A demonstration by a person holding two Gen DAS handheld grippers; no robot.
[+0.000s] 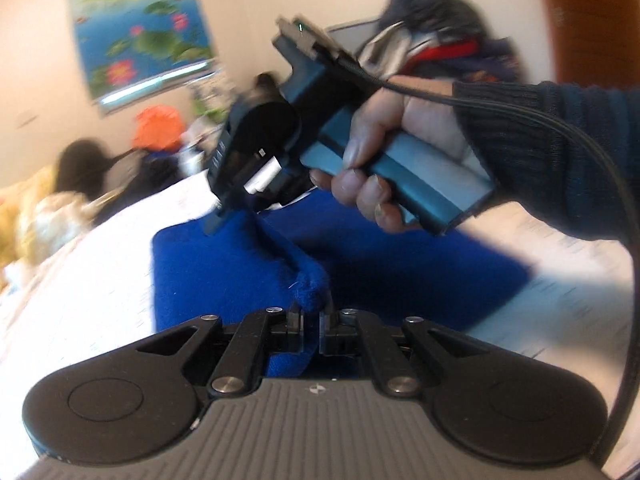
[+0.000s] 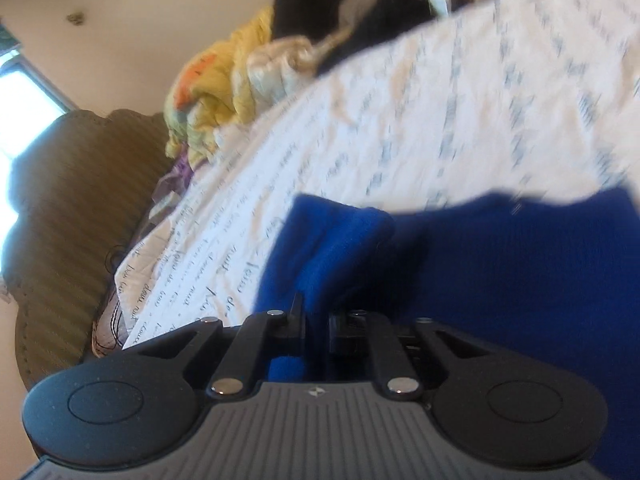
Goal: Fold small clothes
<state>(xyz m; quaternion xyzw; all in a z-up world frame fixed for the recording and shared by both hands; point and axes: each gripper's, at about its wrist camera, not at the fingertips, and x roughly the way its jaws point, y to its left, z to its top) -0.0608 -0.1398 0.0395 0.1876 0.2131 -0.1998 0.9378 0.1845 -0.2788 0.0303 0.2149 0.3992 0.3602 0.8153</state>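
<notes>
Right now two hand-held grippers each pinch the same blue fleece garment (image 1: 224, 264), which lies partly spread on a bed covered by a white sheet with printed script (image 2: 420, 120). Seen from the left wrist, the left hand-held gripper (image 1: 311, 316) has its jaws nearly closed on a raised ridge of the blue cloth directly in front of it. Ahead of it and a little to its left, the right hand-held gripper (image 1: 218, 222), carried by a hand (image 1: 384, 160) in a dark ribbed sleeve, bites the far end of that same ridge. From the right wrist, the right hand-held gripper (image 2: 316, 322) shows its jaws drawn narrow with blue cloth between them; the rest of the garment spreads to its right. Loose clothing and bedding are heaped beyond, at the far side of the bed.

The step in hand appears to be the pick-up of one edge at two points, ready for a fold. Next, both grips likely need to lift and travel together, keeping the edge taut, so the fold lands square on the flat part
</notes>
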